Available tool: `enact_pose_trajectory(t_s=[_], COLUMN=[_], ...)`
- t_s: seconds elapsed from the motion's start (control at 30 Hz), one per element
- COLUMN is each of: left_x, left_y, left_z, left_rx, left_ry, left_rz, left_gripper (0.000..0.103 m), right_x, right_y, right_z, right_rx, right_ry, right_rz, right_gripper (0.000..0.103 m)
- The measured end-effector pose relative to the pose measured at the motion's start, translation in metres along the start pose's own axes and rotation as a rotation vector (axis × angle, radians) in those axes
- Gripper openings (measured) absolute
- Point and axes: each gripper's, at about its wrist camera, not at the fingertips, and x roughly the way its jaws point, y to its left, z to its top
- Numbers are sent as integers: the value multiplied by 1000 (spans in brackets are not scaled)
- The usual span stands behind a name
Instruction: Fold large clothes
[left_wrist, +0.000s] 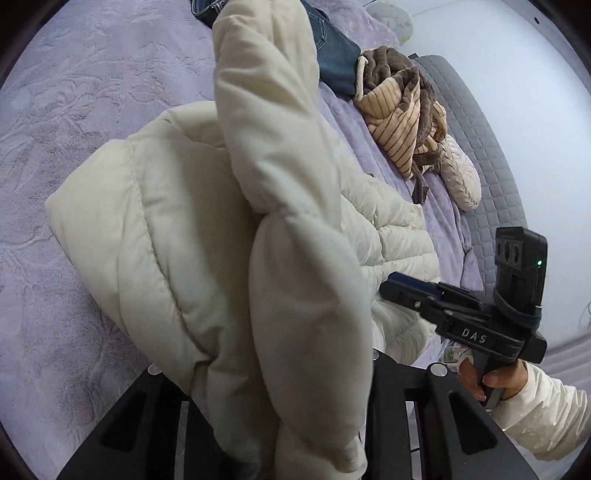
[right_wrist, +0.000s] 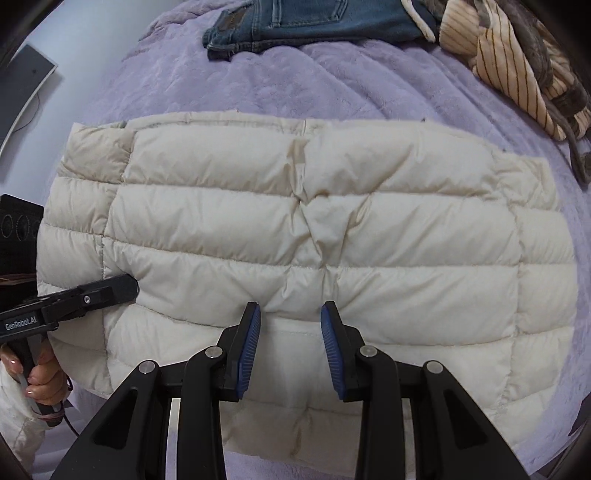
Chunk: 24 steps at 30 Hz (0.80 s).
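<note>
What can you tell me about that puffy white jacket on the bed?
The jacket is cream, quilted in puffy horizontal bands, seemingly a light down-type shell. Its body lies spread on the purple blanket. The open right gripper straddles its near edge; the left gripper touches its side, with a sleeve-like part draped over it.

My cream quilted down jacket lies spread flat on the lavender bed cover, its stitched horizontal panels puffed and lightly creased, a seam running down the middle. Its near hem sits between my right fingers. On the left side, a bulky fold of the same jacket is raised and bunched over the flat part.
</note>
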Motion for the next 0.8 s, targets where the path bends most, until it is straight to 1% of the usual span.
enact_pose_trajectory(t_s=[0.07,0.13,0.27,0.3,0.33,0.37,0.47,0.57,0.67,0.8], left_x=[-2,-4,-9,-10,-20,-21,-20,-11,-8,-5], left_y=[-8,-20,-48,-56,-54,-60,-78,-101,-119,-131], left_z=[0,0,-2,-2,-12,-14,-8,-5,-3,-4], left_rx=[-2,-4,11,18,27,30,40,63,74,67], left_ry=[-4,-8,-38,-46,-54,-58,-61,-50,-49,-54], left_rz=[30,62,117,130,140,150,177,193,225,236], left_gripper=[32,32,32,32,29,29,29,29,29,29], right_x=[-12,-16,5,16,29,42,70,87,92,85], right_y=[-4,-9,-11,-10,-10,-11,-15,-17,-25,-40], right_z=[8,21,51,57,62,62,68,72,75,80], right_rx=[-12,-25,-84,-103,-116,-120,-105,-74,-21,37], right_ry=[-50,-84,-85,-72,-56,-38,-9,-6,-7,14], right_rz=[-17,-22,-31,-38,-41,-36,-4,8,47,129], right_gripper=[37,34,32,30,30,28,24,23,23,23])
